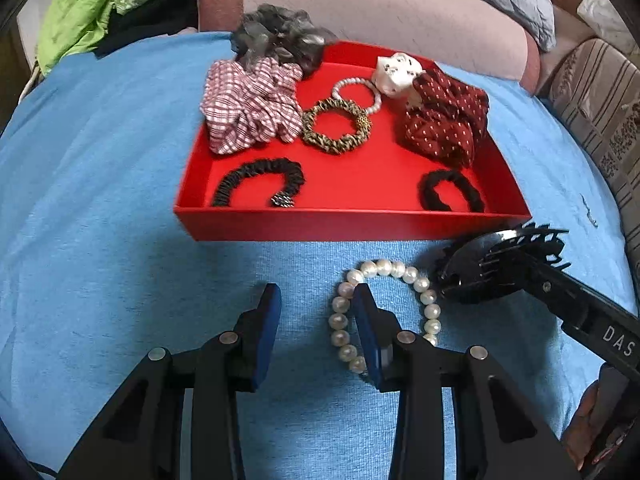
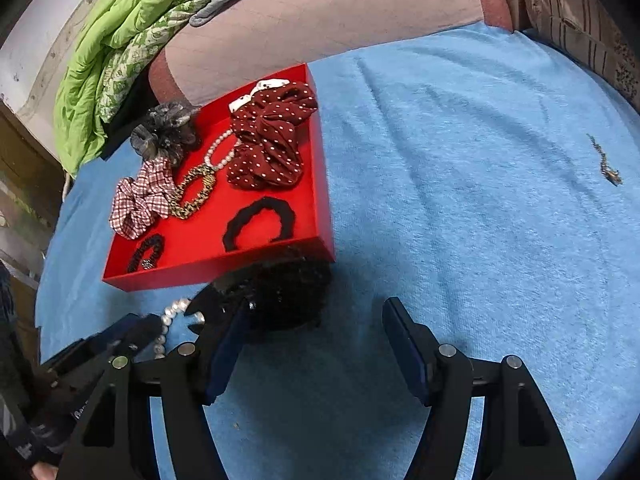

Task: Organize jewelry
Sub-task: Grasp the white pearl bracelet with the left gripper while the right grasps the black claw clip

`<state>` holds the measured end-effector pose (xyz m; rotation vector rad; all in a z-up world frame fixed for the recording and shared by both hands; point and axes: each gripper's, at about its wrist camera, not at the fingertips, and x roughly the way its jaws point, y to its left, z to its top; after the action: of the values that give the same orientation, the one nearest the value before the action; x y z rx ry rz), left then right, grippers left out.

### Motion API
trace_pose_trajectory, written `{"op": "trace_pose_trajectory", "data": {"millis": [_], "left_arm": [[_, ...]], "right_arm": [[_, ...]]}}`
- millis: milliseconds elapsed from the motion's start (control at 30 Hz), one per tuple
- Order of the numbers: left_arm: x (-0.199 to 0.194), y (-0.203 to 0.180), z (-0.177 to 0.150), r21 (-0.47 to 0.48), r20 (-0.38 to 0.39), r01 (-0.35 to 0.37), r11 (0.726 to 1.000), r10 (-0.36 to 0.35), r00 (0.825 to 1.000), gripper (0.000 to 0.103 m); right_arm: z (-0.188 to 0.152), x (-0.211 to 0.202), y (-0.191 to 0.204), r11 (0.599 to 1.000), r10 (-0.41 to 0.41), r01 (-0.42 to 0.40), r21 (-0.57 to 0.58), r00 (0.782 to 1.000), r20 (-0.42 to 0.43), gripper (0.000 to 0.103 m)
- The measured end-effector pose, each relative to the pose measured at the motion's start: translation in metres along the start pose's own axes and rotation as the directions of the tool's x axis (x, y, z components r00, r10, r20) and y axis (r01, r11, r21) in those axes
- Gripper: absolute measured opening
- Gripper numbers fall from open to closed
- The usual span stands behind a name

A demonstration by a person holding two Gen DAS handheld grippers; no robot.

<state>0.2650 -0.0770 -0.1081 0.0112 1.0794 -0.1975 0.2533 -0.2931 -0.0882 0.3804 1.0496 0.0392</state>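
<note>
Your left tool [image 1: 316, 300]: released, one finger inside the pearl bracelet [image 1: 384, 312] on the bed [image 1: 100, 200]. Your right tool [image 2: 316, 320]: released, beside the hair claw [image 2: 284, 296].

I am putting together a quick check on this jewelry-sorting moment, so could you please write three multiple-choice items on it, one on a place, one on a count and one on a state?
1. Where does the large pearl bracelet lie?
A. inside the red tray
B. on the blue cloth in front of the red tray
C. on the pink cushion

2. How many black hair ties lie in the red tray?
A. two
B. four
C. none

3. How do the jaws of the left gripper stand?
A. clamped on a scrunchie
C. shut on nothing
B. open, one finger inside the bracelet's loop

Key: 1 B, the pearls rest on the blue cloth on the near side of the tray wall. 2 A, one black tie sits near each front corner. 3 B, a clear gap shows between the pads.
</note>
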Motion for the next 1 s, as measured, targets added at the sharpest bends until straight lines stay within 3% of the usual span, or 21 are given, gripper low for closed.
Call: {"op": "trace_pose_trajectory", "data": {"millis": [100,133,167,300,433,733,1000], "left_arm": [[0.002,-0.009,-0.002,0.040,0.010,-0.027,0.999,0.026,1.000,0.033],[0.002,-0.012,-0.003,0.055,0.012,-0.036,0.998,0.035,0.999,0.026],[0.002,-0.014,-0.003,0.066,0.010,-0.033,0.997,0.033,0.999,0.011],[0.002,-0.020,-0.001,0.080,-0.003,-0.026,0.996,0.026,1.000,0.009],[-0.005,-0.024,-0.002,0.089,0.008,-0.028,0.996,0.027,1.000,0.008],[-0.042,-0.025,-0.004,0.097,0.060,-0.021,0.995,0.015,0.998,0.008],[-0.068,-0.025,-0.010,0.111,0.101,-0.028,0.993,0.016,0.995,0.008]], "right_arm": [[0.000,0.003,0.003,1.000,0.012,-0.012,-0.007,1.000,-0.001,0.073],[-0.001,0.004,0.004,1.000,0.019,-0.019,-0.011,1.000,-0.002,0.071],[-0.001,0.005,0.006,1.000,0.027,-0.027,-0.013,1.000,0.001,0.068],[-0.002,0.002,0.014,0.997,0.067,-0.067,-0.027,0.998,0.007,0.038],[-0.001,-0.006,0.023,0.997,0.057,-0.055,-0.054,0.998,0.035,0.028],[-0.001,-0.025,0.031,0.994,0.094,-0.090,-0.068,0.994,0.056,0.014],[-0.008,-0.043,0.037,0.992,0.095,-0.088,-0.096,0.992,0.081,0.014]]}}
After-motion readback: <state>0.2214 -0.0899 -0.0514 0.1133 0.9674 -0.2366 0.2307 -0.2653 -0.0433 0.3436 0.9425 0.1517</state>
